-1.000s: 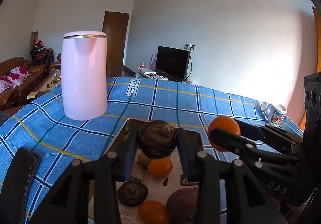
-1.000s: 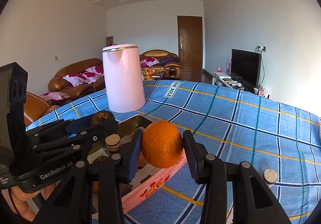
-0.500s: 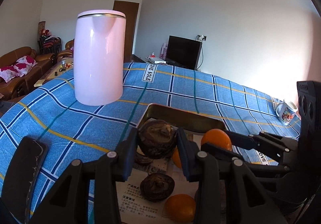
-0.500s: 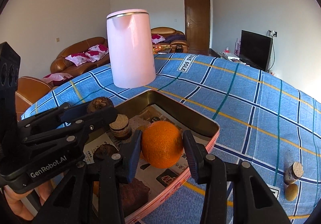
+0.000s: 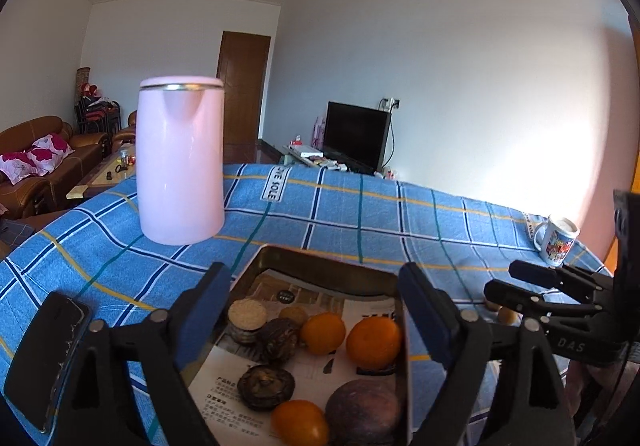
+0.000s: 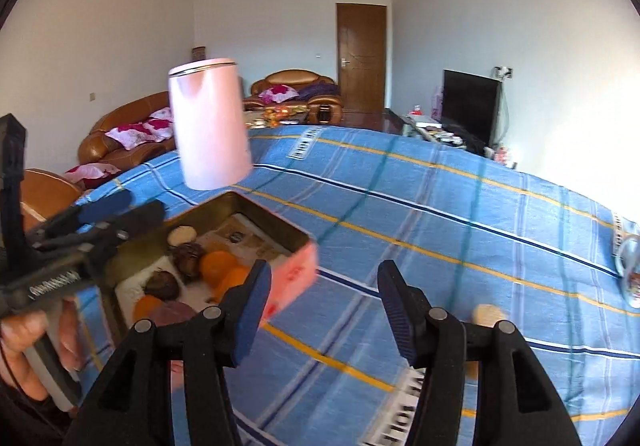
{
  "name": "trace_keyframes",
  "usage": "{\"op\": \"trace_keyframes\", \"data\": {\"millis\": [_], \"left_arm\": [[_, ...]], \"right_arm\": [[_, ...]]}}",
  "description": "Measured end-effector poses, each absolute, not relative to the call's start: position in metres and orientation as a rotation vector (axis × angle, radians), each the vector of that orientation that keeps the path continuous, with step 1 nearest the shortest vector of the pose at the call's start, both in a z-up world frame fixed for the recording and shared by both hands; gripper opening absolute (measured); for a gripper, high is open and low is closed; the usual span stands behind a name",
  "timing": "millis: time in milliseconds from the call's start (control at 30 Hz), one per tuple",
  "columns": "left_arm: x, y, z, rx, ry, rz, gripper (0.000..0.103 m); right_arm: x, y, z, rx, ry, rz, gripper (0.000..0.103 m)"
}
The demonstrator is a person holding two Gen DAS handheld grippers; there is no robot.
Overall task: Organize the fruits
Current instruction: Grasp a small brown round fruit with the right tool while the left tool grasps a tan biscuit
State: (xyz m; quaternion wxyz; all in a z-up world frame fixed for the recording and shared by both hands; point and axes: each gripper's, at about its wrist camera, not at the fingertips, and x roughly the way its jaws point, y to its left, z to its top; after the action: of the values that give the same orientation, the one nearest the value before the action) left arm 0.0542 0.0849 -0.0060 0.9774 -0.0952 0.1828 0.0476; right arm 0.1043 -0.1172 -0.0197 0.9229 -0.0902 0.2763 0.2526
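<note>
A rectangular tin tray [image 5: 320,261] lined with newspaper sits on the blue checked tablecloth; it also shows in the right wrist view [image 6: 296,236]. In it lie oranges [image 5: 373,337], dark wrinkled fruits [image 5: 279,339], a purple-brown fruit [image 5: 362,408] and a round tan piece [image 5: 247,315]. My left gripper [image 5: 314,304] is open and empty just above the tray's near part. My right gripper [image 6: 322,296] is open and empty, to the right of the tray above the cloth; it also shows in the left wrist view [image 5: 514,280]. A small tan piece [image 6: 489,313] lies on the cloth beyond its right finger.
A tall pink kettle [image 5: 180,162] stands on the cloth behind the tray. A black phone [image 5: 48,358] lies at the left edge. A printed mug [image 5: 558,240] stands at the far right. Sofas, a door and a television are in the room behind.
Both grippers have opened. The dark fruit from the left and the orange from the right now lie in the tray. The right gripper has pulled back to the right of the tray.
</note>
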Motion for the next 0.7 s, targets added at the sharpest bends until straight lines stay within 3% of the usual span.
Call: {"op": "trace_keyframes", "data": {"millis": [233, 700], "left_arm": [[0.061, 0.042, 0.013, -0.160, 0.344, 0.082, 0.103], [0.116, -0.026, -0.022, -0.130, 0.594, -0.090, 0.103]], "right_arm": [[0.139, -0.201, -0.040, -0.131, 0.694, 0.329, 0.057], [0.158, -0.205, -0.072, -0.115, 0.841, 0.374, 0.056]]}}
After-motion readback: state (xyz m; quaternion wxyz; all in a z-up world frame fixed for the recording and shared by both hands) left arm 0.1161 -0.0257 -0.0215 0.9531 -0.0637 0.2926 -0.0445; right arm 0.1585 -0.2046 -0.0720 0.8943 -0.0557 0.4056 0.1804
